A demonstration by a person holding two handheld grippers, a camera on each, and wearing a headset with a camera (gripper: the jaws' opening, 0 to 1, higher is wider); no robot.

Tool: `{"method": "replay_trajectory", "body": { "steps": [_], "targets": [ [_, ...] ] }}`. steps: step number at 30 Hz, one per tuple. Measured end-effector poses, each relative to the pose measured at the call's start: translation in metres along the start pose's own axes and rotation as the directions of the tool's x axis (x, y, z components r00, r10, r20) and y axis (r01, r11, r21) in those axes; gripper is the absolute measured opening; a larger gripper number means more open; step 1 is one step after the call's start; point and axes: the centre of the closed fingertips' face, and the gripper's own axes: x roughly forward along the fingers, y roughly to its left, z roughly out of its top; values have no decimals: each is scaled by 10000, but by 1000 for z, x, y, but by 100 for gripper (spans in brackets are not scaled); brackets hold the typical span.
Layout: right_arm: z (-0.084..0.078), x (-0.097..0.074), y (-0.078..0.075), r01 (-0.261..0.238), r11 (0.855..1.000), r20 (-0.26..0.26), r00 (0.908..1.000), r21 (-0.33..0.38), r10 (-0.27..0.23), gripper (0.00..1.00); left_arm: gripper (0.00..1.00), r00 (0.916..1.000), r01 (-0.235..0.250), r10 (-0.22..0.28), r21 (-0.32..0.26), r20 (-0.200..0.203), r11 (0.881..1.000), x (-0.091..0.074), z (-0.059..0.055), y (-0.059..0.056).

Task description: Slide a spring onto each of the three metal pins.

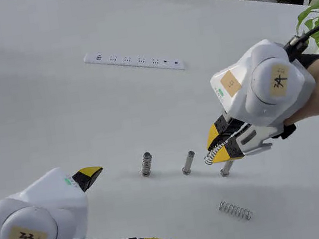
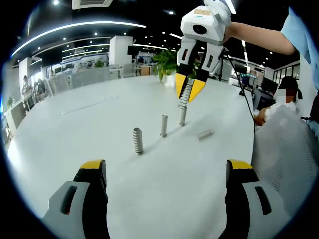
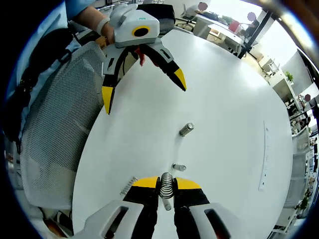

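Observation:
Three metal pins stand in a row on the white table (image 1: 56,111). The left pin (image 1: 146,164) (image 2: 137,141) (image 3: 186,129) wears a spring. The middle pin (image 1: 188,162) (image 2: 164,125) (image 3: 178,167) is bare. My right gripper (image 1: 220,146) (image 2: 189,92) (image 3: 166,183) is shut on a spring (image 1: 212,156) (image 2: 185,95) (image 3: 166,185), held tilted just over the top of the right pin (image 1: 227,168) (image 2: 183,117). Another spring (image 1: 235,210) (image 2: 205,134) (image 3: 128,185) lies loose on the table nearby. My left gripper (image 1: 122,212) (image 2: 166,169) (image 3: 143,88) hangs open near the table's front, holding nothing.
A white power strip (image 1: 134,61) lies farther back on the table. A green plant (image 1: 318,17) stands at the right edge. A grey mesh chair (image 3: 60,129) (image 2: 286,149) sits beside the table, and a person (image 2: 286,92) sits beyond it.

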Motion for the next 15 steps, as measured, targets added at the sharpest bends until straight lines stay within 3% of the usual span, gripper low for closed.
{"method": "replay_trajectory", "body": {
  "steps": [3, 15],
  "targets": [
    [-1, 2, -5, -47, 9998, -248, 9997, -201, 42, 8, 99, 10000, -17, 17, -40, 32, 10000, 0, 1, 1],
    [2, 11, -21, -271, 9991, -396, 9989, -330, 258, 8, 99, 9999, 121, -121, -60, 34, 9999, 7, 0, -4]
  ]
}}
